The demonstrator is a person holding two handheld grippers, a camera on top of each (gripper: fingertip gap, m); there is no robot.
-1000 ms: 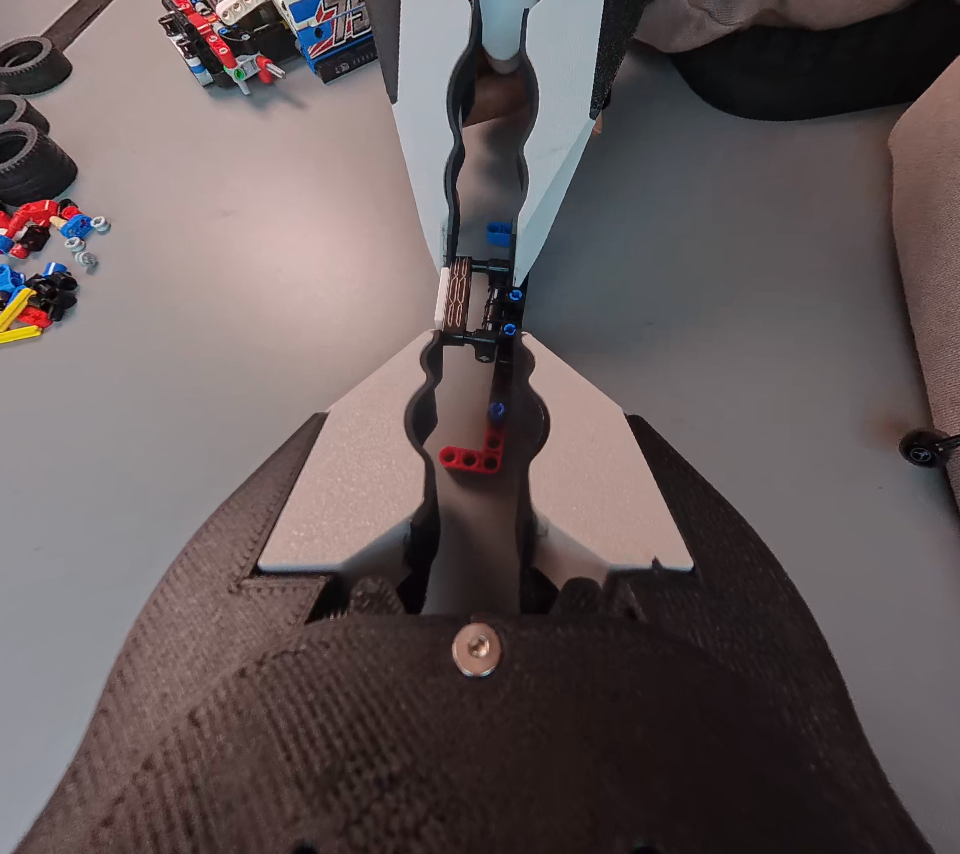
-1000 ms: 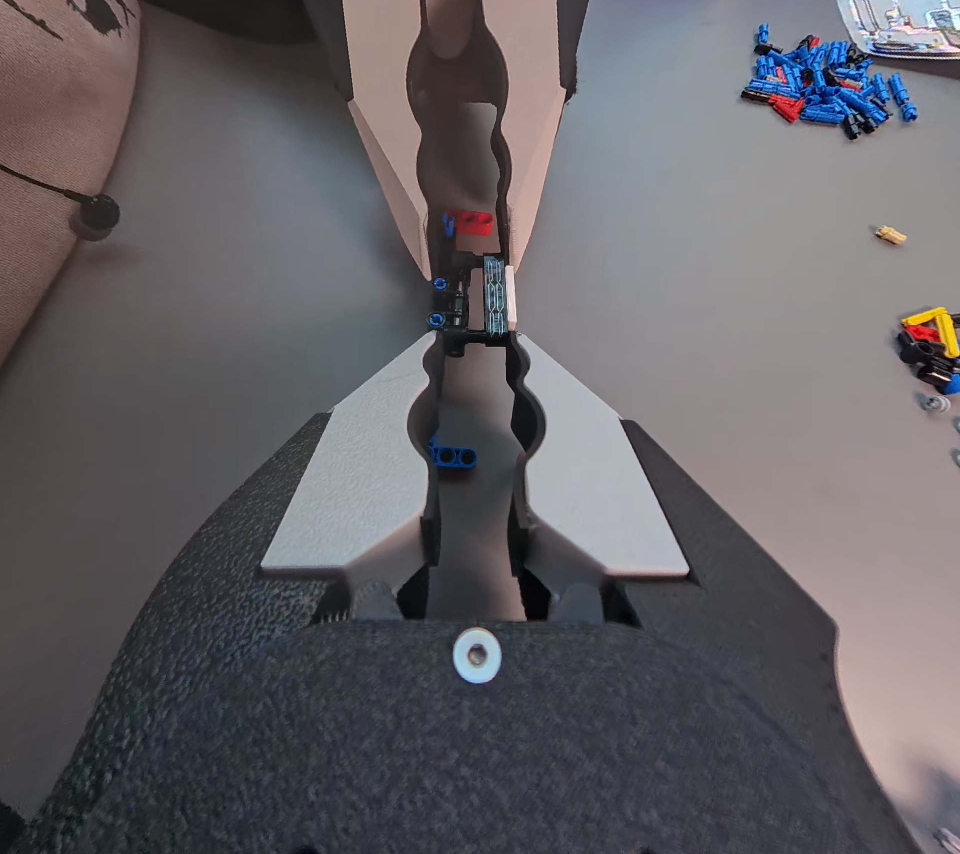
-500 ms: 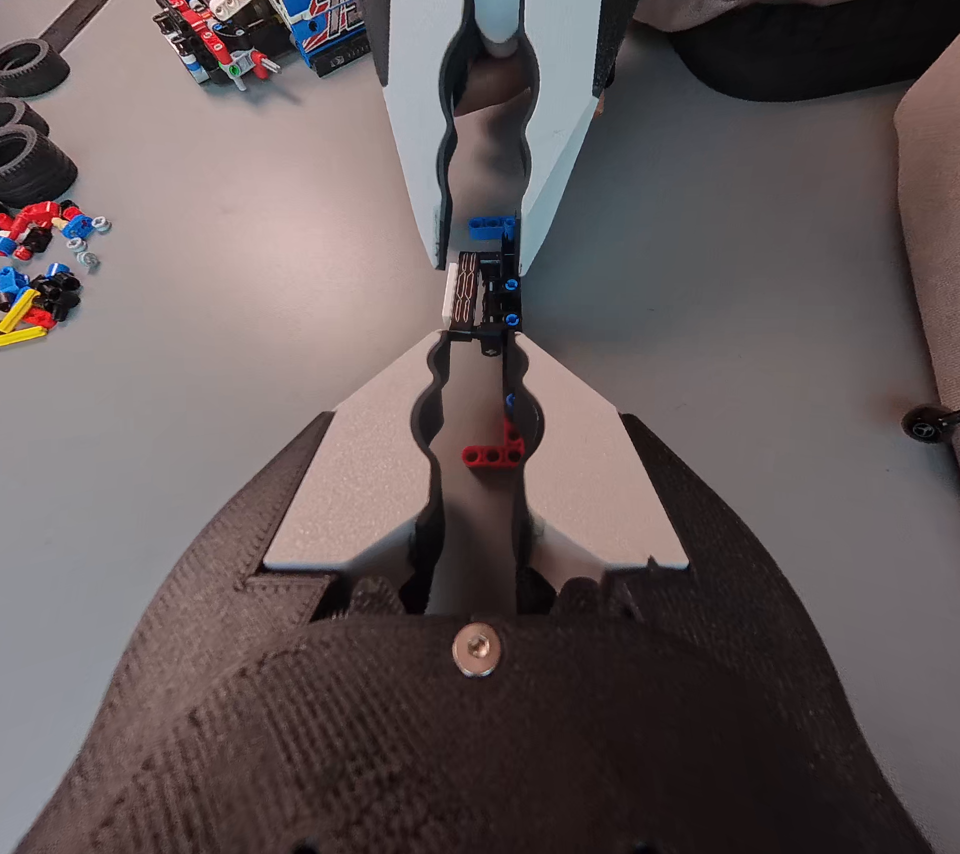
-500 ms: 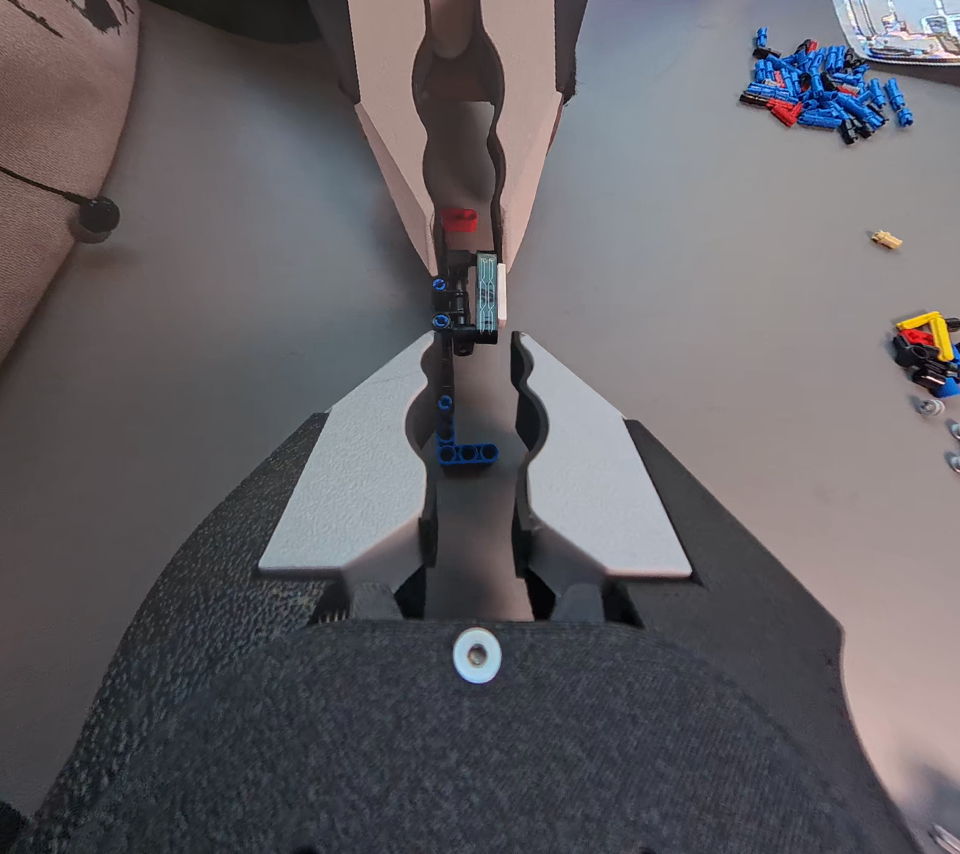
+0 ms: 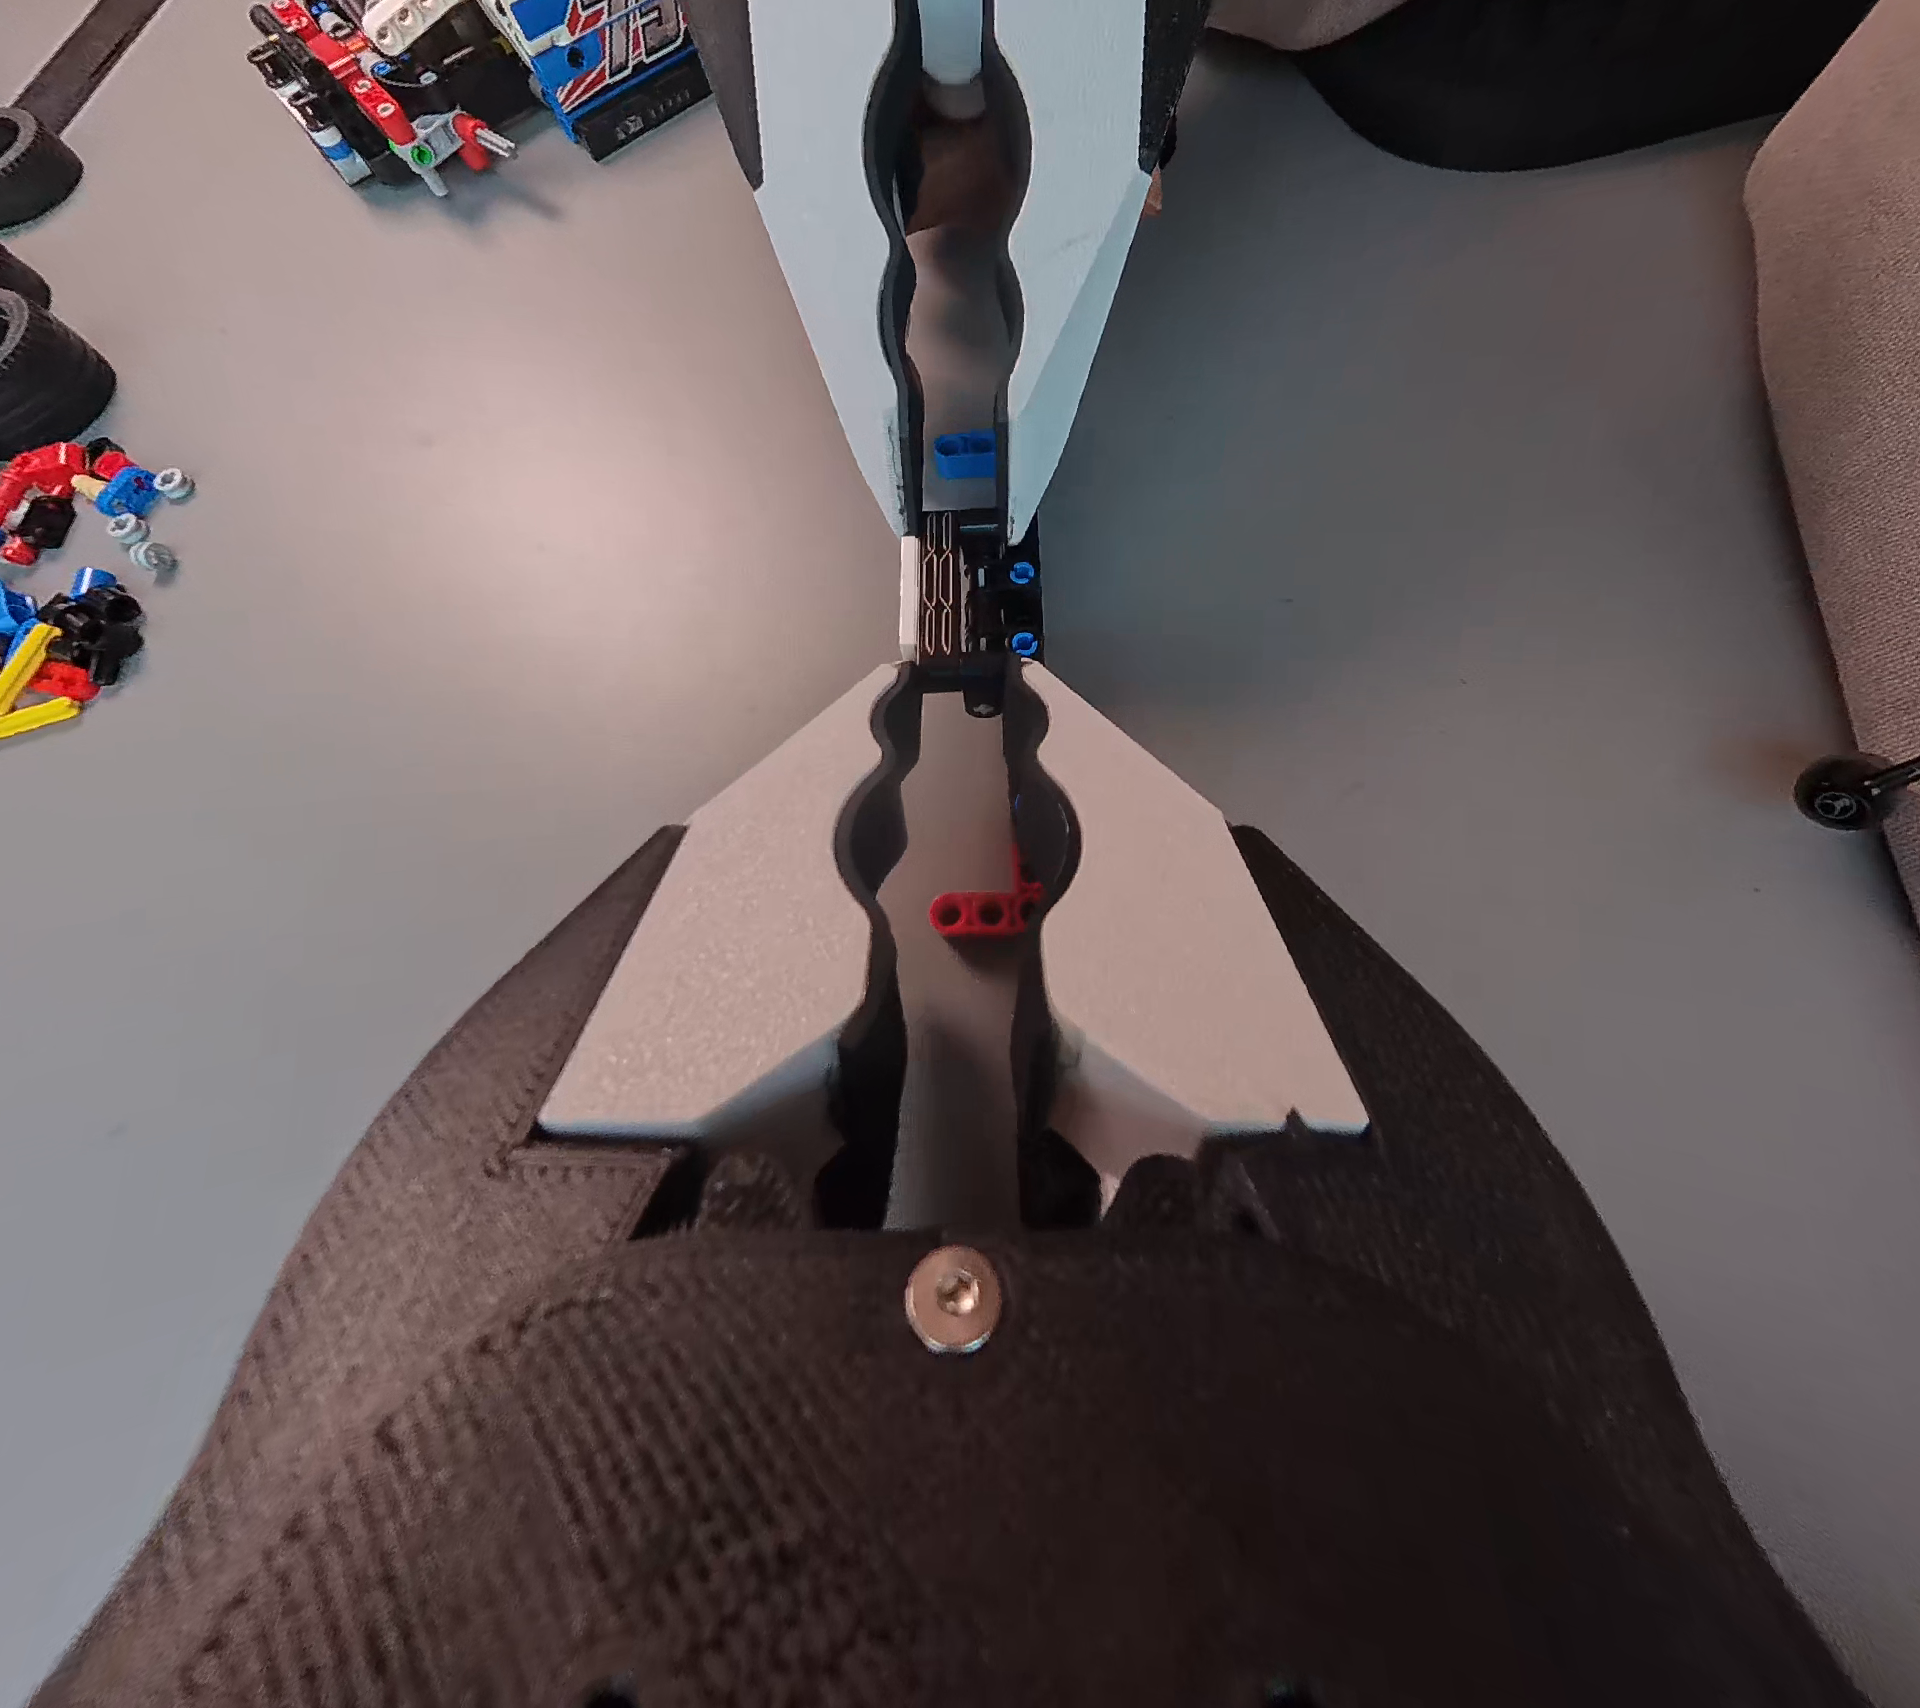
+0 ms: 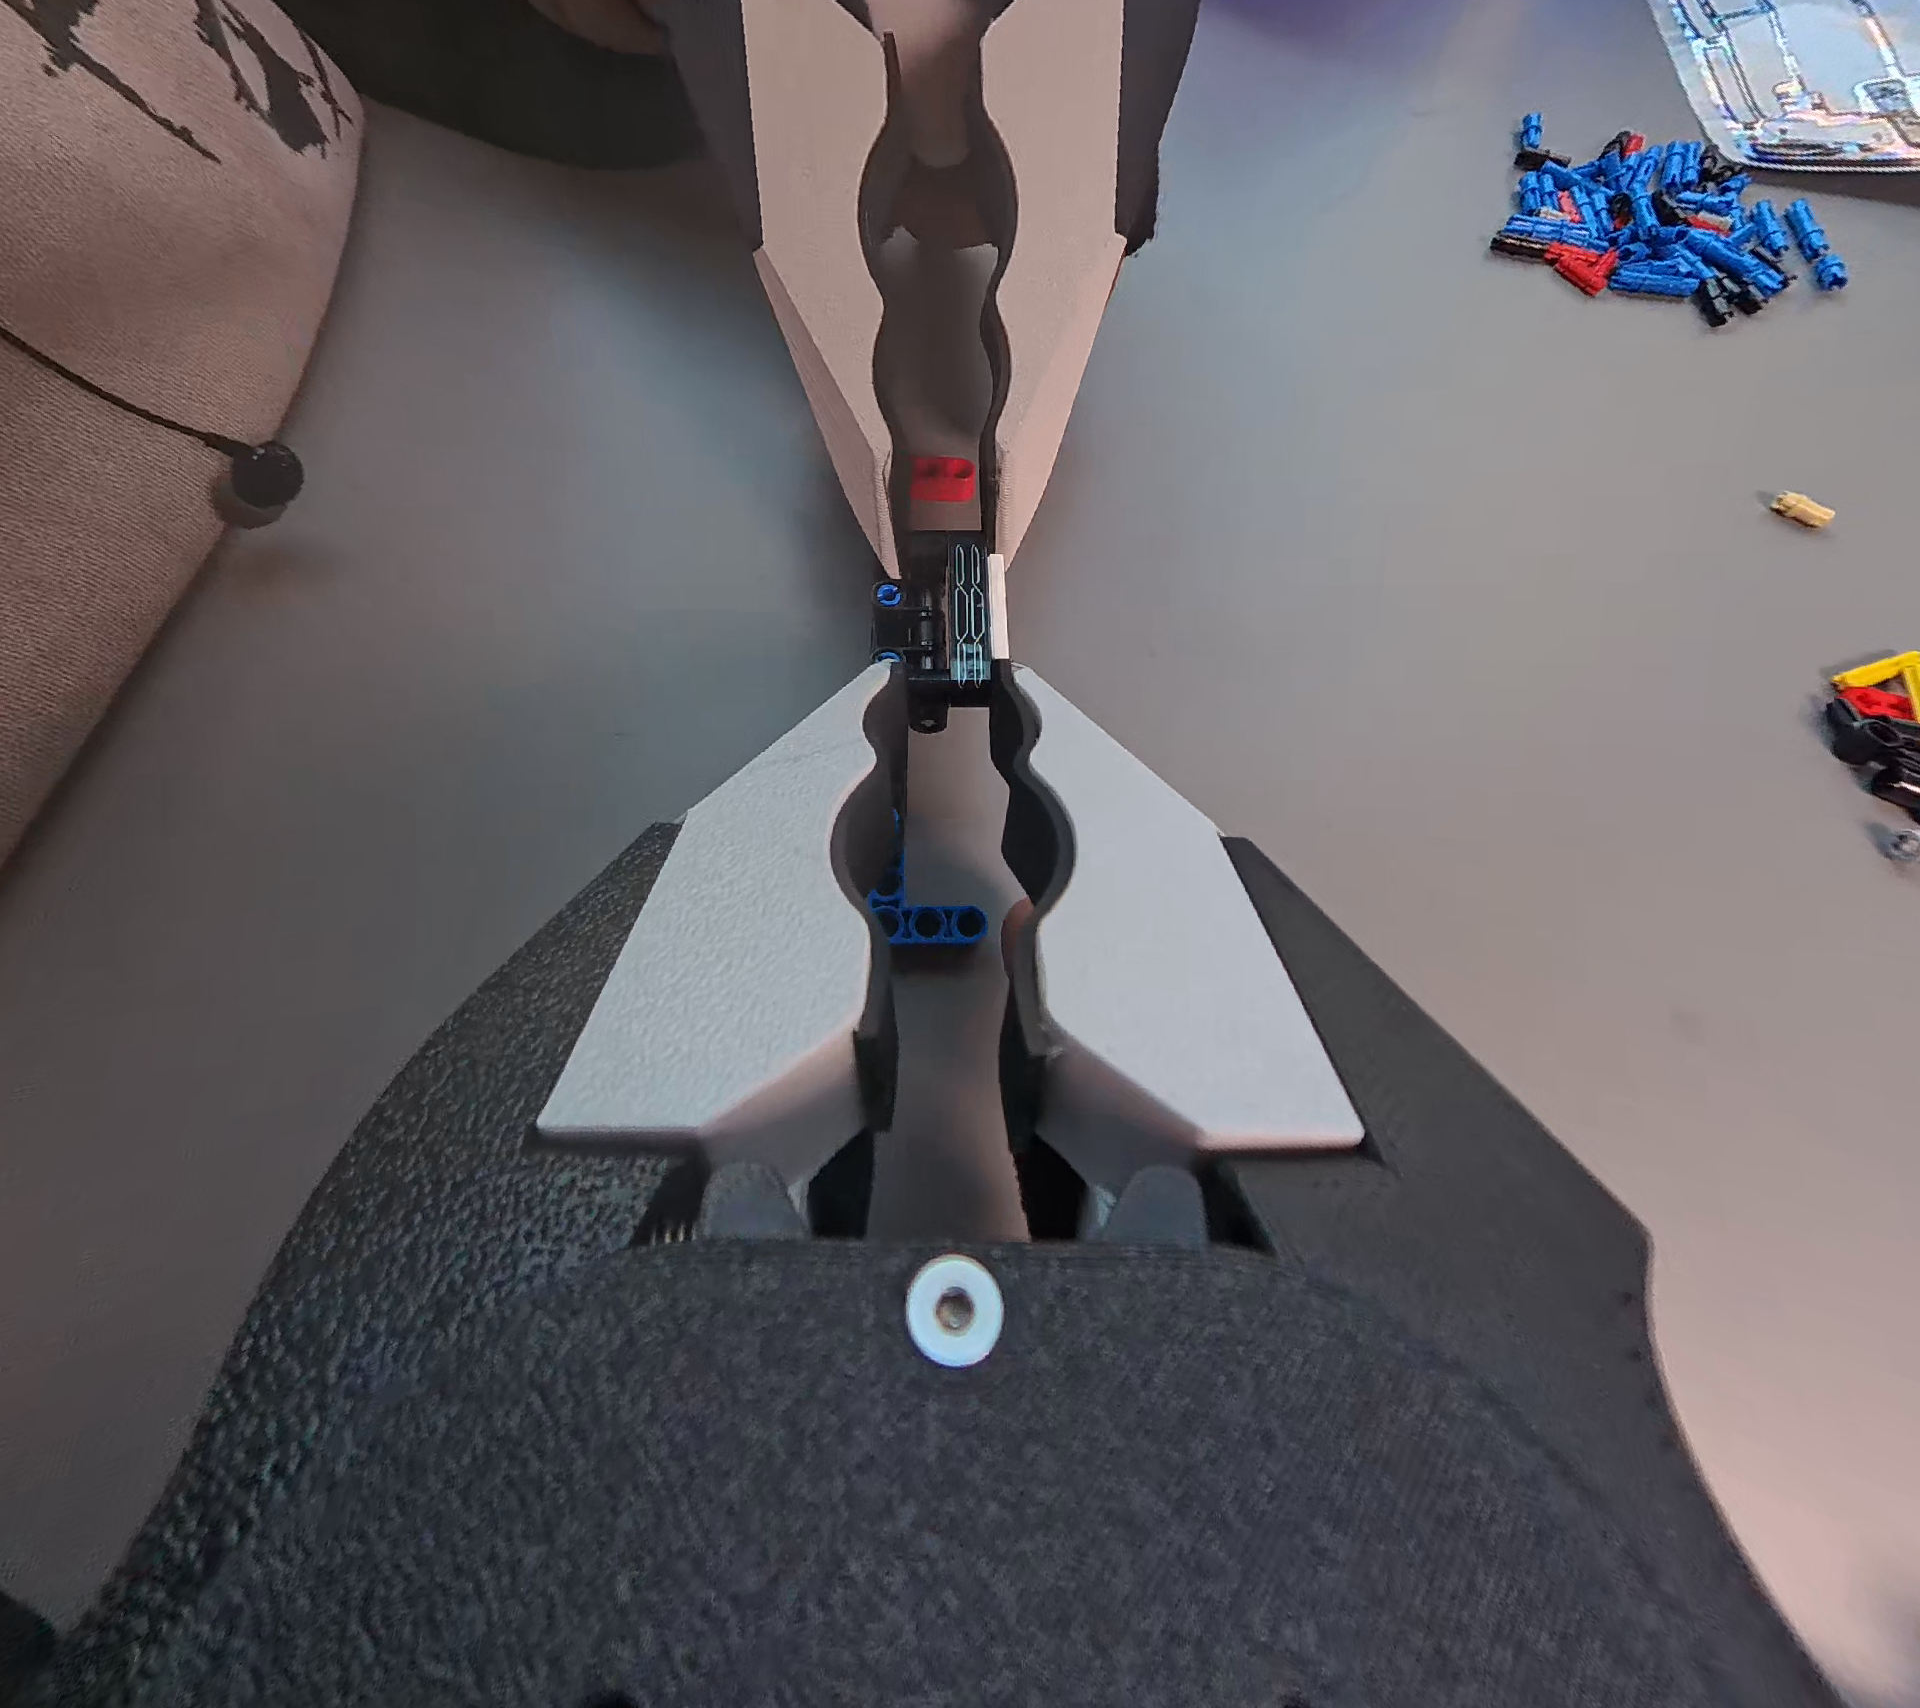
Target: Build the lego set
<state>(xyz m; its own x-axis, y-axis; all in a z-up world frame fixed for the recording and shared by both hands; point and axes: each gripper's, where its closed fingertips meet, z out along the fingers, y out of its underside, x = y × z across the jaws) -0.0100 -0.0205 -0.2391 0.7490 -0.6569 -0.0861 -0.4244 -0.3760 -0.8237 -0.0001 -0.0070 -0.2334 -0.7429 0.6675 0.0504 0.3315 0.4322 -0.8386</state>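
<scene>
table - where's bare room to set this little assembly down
Bare table lies between the loose parts, the truck and the grippers; another bare stretch runs from the grippers toward the blue pins. Crowded: the tyres edge and the pin pile.

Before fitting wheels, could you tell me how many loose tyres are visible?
3, lined along the left wrist view's left edge: farthest tyre, middle tyre, nearest tyre. More may lie off-frame.
</scene>
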